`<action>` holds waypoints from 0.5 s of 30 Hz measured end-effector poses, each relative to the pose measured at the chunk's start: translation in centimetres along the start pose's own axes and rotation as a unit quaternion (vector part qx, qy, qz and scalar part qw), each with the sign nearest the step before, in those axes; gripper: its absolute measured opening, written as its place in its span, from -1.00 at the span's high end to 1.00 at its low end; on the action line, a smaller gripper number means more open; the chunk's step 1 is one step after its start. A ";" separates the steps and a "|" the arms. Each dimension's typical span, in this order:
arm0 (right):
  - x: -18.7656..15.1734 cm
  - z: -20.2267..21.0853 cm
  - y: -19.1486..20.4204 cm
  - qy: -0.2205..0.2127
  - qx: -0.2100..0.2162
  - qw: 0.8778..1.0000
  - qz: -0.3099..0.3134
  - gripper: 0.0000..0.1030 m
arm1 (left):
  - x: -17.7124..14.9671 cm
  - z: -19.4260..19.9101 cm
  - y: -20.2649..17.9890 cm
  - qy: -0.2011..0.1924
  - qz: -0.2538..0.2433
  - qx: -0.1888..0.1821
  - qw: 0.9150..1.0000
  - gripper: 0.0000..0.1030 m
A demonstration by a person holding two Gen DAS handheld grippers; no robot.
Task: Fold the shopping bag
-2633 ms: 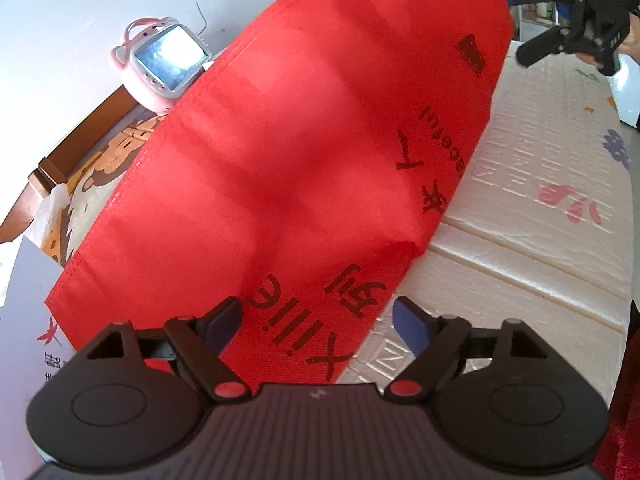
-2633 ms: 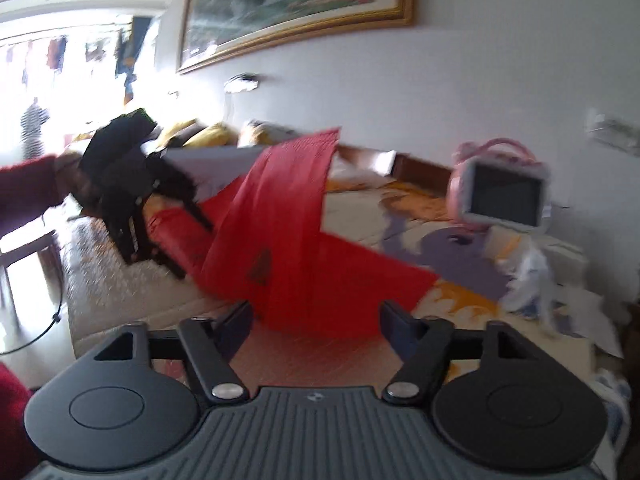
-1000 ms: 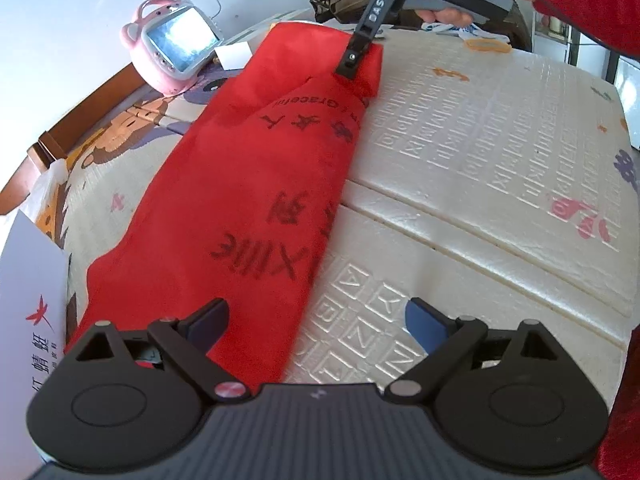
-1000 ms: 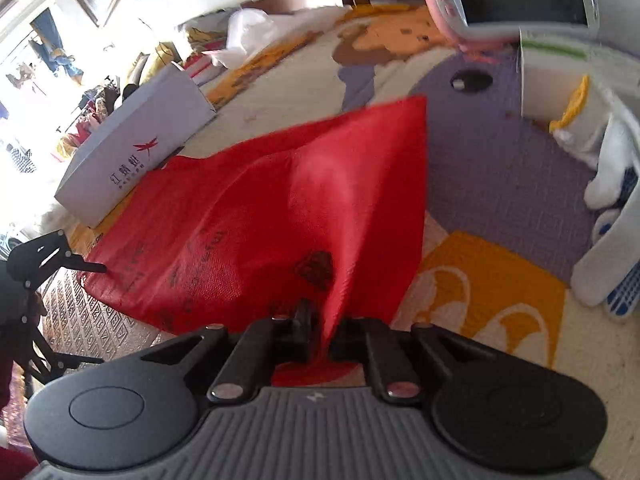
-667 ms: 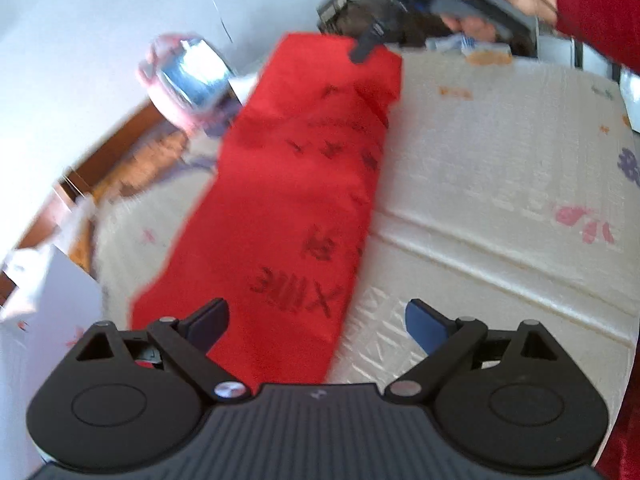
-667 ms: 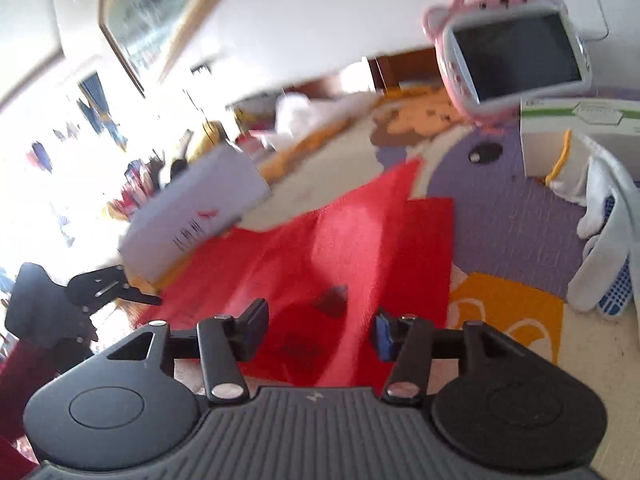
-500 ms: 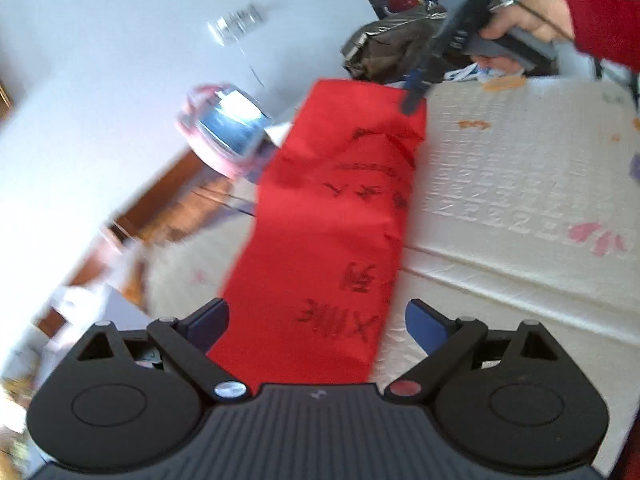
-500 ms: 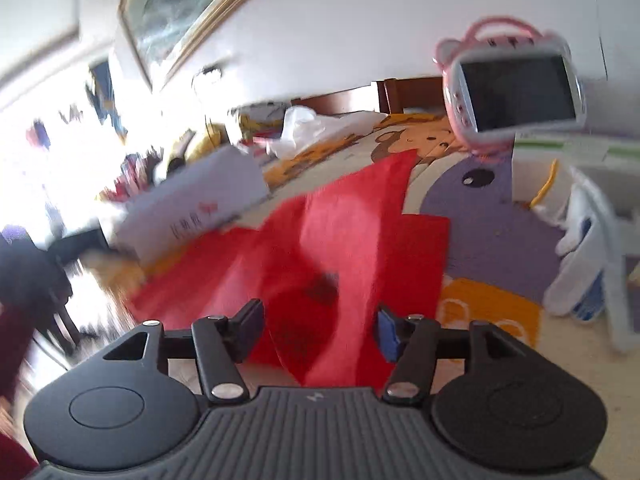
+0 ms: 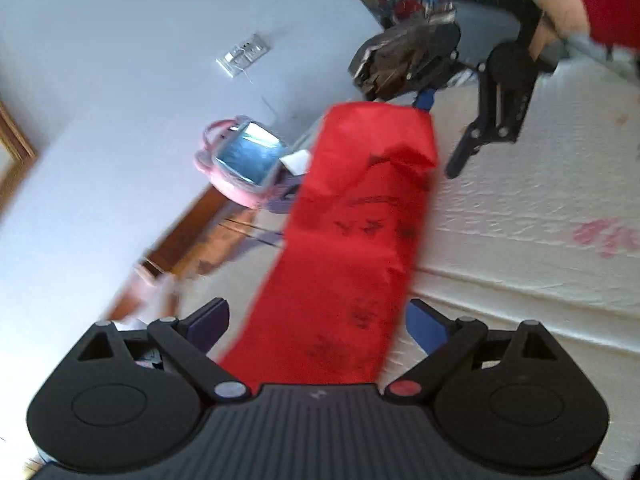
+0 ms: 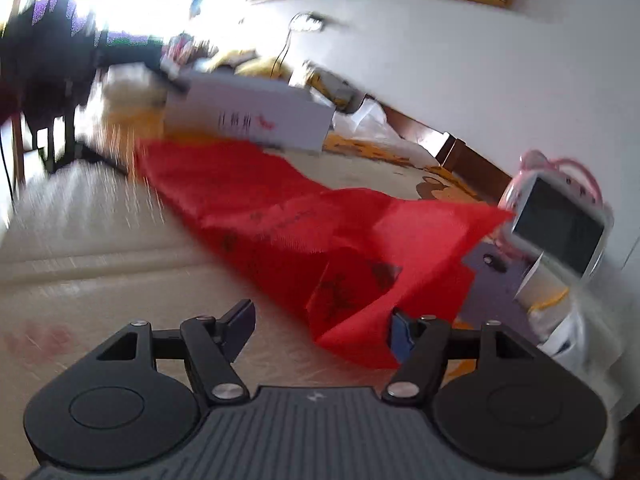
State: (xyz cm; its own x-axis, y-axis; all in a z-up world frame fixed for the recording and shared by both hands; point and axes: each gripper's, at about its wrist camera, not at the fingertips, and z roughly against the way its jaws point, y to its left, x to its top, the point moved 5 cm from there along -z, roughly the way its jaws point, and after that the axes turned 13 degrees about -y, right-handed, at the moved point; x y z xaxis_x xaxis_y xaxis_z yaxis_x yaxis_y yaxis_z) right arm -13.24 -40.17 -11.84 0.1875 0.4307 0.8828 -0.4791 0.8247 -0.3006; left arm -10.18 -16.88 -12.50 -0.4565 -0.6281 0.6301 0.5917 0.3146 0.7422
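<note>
Red fabric fills both my views: one shopping bag [image 9: 352, 240], folded into a long strip on the cream mat [image 9: 520, 216]. My left gripper [image 9: 318, 326] has its fingers spread wide over the near end, gripping nothing. My right gripper [image 10: 322, 326] is equally wide and empty beside the far end. One pink toy screen [image 10: 558, 228] and one white box [image 10: 256, 118] sit nearby.

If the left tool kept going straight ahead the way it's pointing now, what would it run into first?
Most likely the red shopping bag. The open left tool points along the folded strip, which runs between its fingers and away from it. How high the tool is above the bag is unclear through the blur.
</note>
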 end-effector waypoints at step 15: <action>0.4 -1.0 0.9 -0.023 0.042 0.999 -0.021 -0.43 | -3.7 -3.8 -2.9 0.092 -0.138 -0.022 0.986 -0.84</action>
State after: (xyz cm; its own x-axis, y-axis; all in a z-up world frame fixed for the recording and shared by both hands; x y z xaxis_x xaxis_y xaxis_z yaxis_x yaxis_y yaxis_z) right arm -12.78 -38.90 -12.15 0.1694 0.3781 0.9101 -0.5429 0.8065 -0.2340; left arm -7.71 -18.22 -17.86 -0.4789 -0.8048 0.3506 0.4916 0.0850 0.8667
